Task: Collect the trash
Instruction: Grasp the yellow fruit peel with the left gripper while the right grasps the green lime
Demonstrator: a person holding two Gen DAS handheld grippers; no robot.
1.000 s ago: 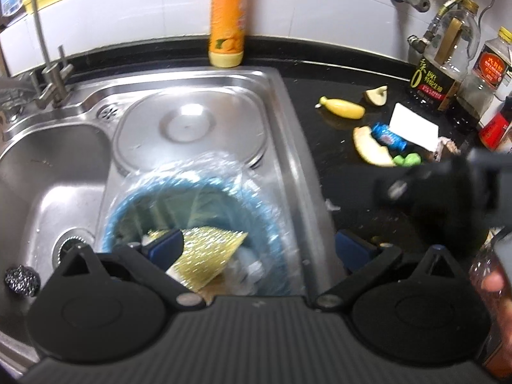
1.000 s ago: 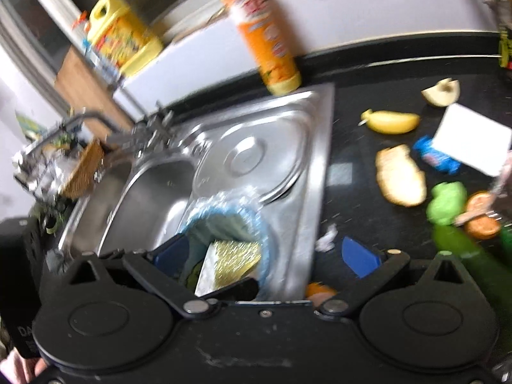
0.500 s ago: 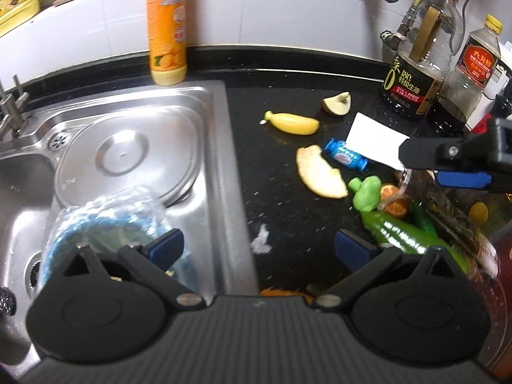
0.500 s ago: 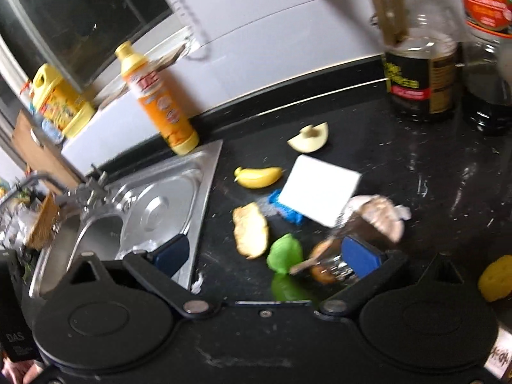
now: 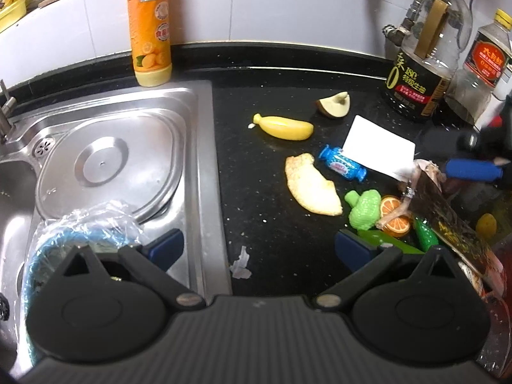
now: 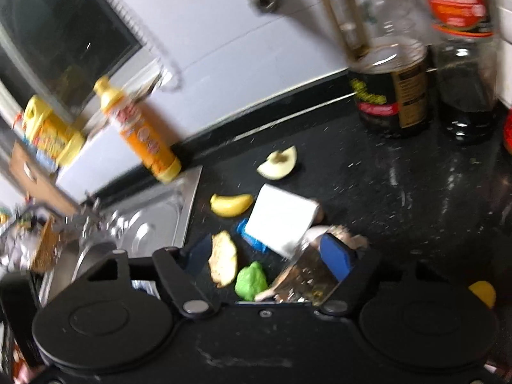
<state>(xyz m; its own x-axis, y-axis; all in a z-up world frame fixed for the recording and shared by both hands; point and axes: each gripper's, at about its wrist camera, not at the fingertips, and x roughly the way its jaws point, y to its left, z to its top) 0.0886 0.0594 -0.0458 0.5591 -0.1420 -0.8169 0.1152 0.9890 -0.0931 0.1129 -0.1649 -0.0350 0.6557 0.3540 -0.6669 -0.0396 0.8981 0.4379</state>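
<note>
Litter lies on the black counter (image 5: 272, 211): a yellow peel (image 5: 283, 127), an apple piece (image 5: 334, 104), a white card (image 5: 377, 148), a blue candy wrapper (image 5: 342, 163), a pale peel (image 5: 312, 185), a green lump (image 5: 363, 208) and an orange slice (image 5: 395, 216). My left gripper (image 5: 259, 249) is open above a small torn scrap (image 5: 241, 267). My right gripper (image 6: 267, 256) hangs low over the pile with its jaws closing. The pale peel (image 6: 222, 262), the green lump (image 6: 251, 276) and a shiny dark wrapper (image 6: 304, 275) sit between its fingers. One blue pad (image 6: 336, 256) is against the wrapper.
A blue-rimmed bin (image 5: 64, 233) lined with clear plastic sits in the steel sink (image 5: 105, 160) at the left. An orange detergent bottle (image 5: 148, 28) stands at the back wall. Dark sauce bottles (image 5: 422, 64) crowd the back right corner.
Both views have swung right, from the sink and bin to the littered counter. The right gripper's jaws have narrowed around the wrapper and peel.
</note>
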